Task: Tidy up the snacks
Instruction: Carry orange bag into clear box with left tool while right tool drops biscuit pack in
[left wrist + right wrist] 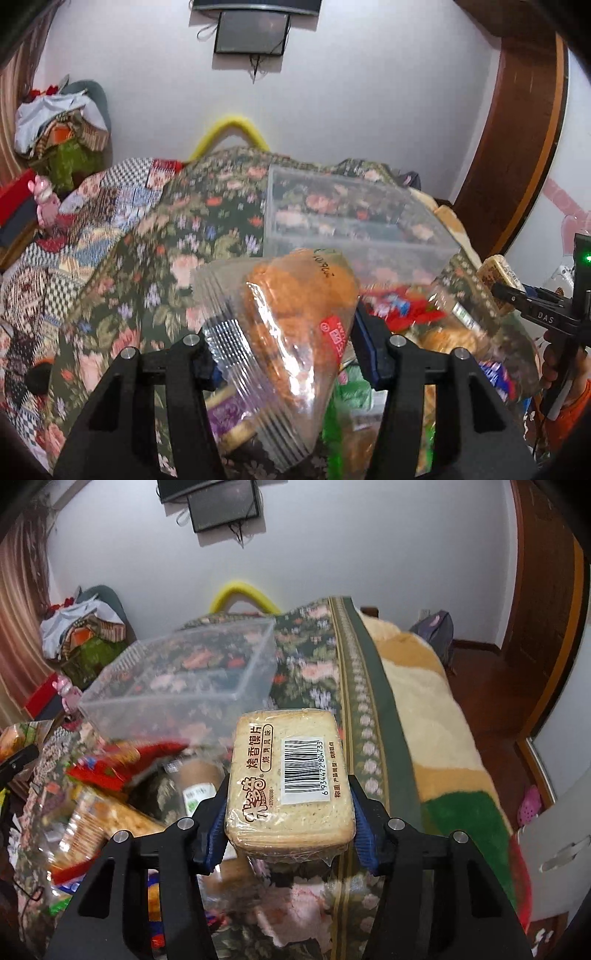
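Left wrist view: left tool (284,350) clamped on a clear bag of orange-brown fried snacks (291,314), blue pads pressing both sides, bag lifted in centre frame and tilted, crinkled seal end toward lower left. Behind the bag, upper centre-right, a clear plastic bin (343,218) resting on the floral bedspread (155,258). Below and right of the bag, a blurred heap of mixed snack packets (402,314): red, green, purple wrappers, details too smeared to read. At the right edge, the right tool (506,295) seen from the side, closed on a pale rectangular pack, with a hand (554,365) gripping its handle and an orange sleeve beneath.

Right wrist view: right tool (290,819) narrowed onto a wrapped pack of toasted bread slices (291,775), pads tight against both long sides, barcode label face up, pack in centre frame, raised over the bed. Clear plastic bin (192,679) upper left of the pack, nothing visible in it, bedspread pattern showing through its walls. Snack heap (103,782) in the lower left, including cracker packets and a brown tube-shaped item, blurred. Floral bedspread (306,653) under bin and heap; a striped yellow-and-green blanket (436,738) along the right side of the bed. On the wall, top of frame, a dark screen (221,507). Yellow curved bar (240,590) behind the bed. Pile of clothes (81,627) at far left.
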A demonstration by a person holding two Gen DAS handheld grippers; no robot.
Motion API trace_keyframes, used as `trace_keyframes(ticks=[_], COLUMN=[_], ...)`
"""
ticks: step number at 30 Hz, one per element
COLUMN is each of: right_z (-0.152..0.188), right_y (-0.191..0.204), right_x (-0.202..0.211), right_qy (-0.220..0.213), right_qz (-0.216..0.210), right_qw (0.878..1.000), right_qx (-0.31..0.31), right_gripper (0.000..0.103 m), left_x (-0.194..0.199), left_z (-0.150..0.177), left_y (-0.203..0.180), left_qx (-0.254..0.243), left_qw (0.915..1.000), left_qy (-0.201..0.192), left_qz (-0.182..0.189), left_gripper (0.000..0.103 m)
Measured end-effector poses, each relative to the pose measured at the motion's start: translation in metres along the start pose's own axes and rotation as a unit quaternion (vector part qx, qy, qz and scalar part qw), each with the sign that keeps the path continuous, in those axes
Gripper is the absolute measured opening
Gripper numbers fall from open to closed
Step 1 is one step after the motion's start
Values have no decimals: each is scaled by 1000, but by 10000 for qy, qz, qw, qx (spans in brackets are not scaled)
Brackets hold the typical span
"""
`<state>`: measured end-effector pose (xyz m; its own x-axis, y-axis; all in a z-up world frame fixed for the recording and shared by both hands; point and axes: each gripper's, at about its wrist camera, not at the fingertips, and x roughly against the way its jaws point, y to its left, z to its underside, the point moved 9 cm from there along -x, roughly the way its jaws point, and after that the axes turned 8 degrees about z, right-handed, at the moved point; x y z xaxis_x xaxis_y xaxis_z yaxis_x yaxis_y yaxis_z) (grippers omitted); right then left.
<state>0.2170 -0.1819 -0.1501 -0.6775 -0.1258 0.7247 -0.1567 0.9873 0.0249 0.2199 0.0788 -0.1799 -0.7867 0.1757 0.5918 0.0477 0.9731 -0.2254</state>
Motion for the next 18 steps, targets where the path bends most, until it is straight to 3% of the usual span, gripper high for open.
trace_keyframes(ticks=[8, 18], right_z=[-41, -75], right_y=[15, 47], right_x=[17, 15], right_qy=[-516, -894], right_qz=[-205, -448], right_qw=[9984, 9947], right_qx=[58, 225], right_gripper=[53, 53], left_x=[-4, -38], left_z=[-43, -77], left_y=[-15, -24], left_qx=[-190, -273], left_qw=[9995, 9993], left_qy=[-222, -135], left_qz=[129, 208], left_gripper=[55, 55])
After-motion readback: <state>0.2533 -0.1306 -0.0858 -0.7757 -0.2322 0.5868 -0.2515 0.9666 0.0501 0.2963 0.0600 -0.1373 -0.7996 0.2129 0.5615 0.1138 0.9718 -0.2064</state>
